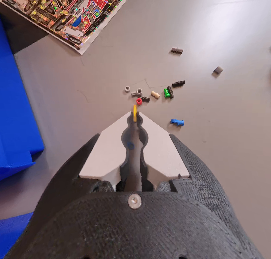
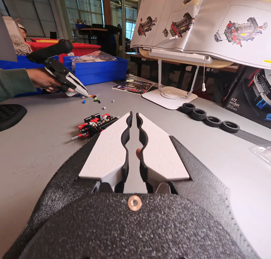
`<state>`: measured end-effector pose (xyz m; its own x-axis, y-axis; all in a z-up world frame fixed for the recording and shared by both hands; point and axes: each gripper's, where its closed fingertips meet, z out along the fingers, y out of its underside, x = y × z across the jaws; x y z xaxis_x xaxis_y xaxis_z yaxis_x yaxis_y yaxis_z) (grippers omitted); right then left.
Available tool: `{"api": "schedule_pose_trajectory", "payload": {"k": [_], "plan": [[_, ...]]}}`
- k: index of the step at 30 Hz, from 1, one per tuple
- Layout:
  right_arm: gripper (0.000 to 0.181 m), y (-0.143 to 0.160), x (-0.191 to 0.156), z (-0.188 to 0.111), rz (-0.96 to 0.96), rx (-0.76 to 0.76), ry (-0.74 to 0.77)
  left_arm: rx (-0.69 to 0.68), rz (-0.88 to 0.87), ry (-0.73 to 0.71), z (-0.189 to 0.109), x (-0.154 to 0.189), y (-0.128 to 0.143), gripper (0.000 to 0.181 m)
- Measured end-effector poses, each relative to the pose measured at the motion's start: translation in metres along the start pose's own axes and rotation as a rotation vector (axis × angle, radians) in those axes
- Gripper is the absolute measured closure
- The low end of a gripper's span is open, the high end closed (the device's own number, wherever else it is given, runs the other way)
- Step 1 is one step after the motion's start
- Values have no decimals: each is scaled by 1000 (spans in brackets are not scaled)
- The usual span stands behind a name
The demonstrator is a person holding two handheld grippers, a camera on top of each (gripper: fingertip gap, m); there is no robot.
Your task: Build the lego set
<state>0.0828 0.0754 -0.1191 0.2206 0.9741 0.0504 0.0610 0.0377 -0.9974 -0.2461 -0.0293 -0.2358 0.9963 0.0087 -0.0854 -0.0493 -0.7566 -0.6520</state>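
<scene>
My left gripper (image 1: 134,112) is shut on a thin yellow ring piece (image 1: 134,110), held edge-on at the fingertips just above the grey table. Right ahead lie small loose pieces: a red bush (image 1: 139,101), black pins (image 1: 144,99), grey connectors (image 1: 136,92), a tan pin (image 1: 155,94), a green pin (image 1: 166,92) and a blue pin (image 1: 177,122). In the right wrist view the left gripper (image 2: 88,95) points down at this pile (image 2: 95,98). My right gripper (image 2: 134,113) is nearly closed and empty, hovering beside the part-built red and black assembly (image 2: 96,124).
A shiny sticker sheet (image 1: 58,16) lies at the far left, also in the right wrist view (image 2: 132,85). Blue bins (image 2: 96,68) and red bins stand behind. An instruction book on a white stand (image 2: 170,96), several black tyres (image 2: 211,118), the set box (image 2: 249,96) and a plastic bag (image 2: 262,152) are on the right. Between my left fingertips and the green pin (image 1: 166,92) there is roughly 5 centimetres. It is also in sight in the right wrist view (image 2: 95,100).
</scene>
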Motion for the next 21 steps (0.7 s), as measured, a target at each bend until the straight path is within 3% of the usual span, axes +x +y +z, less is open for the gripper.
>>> {"api": "schedule_pose_trajectory", "payload": {"k": [1,4,5,8,11,13,17,21], "plan": [[177,-2,1,0,4,5,-1,-8,24,-6,0,0,0,179],[177,-4,4,-3,11,16,12,23,95,1,-3,4,-9,179],[177,-5,6,-4,12,20,20,75,130,67,-11,19,-19,179],[177,-10,15,-8,3,42,62,214,318,396,-46,106,-41,179],[174,-19,37,-17,-26,68,168,174,493,656,-59,192,-23,179],[169,-24,52,-26,-36,89,250,142,552,750,-60,227,-10,179],[156,-31,76,-44,-15,131,364,76,643,761,-48,254,11,179],[144,-30,95,-53,-12,124,442,66,672,739,-43,256,16,178]]}}
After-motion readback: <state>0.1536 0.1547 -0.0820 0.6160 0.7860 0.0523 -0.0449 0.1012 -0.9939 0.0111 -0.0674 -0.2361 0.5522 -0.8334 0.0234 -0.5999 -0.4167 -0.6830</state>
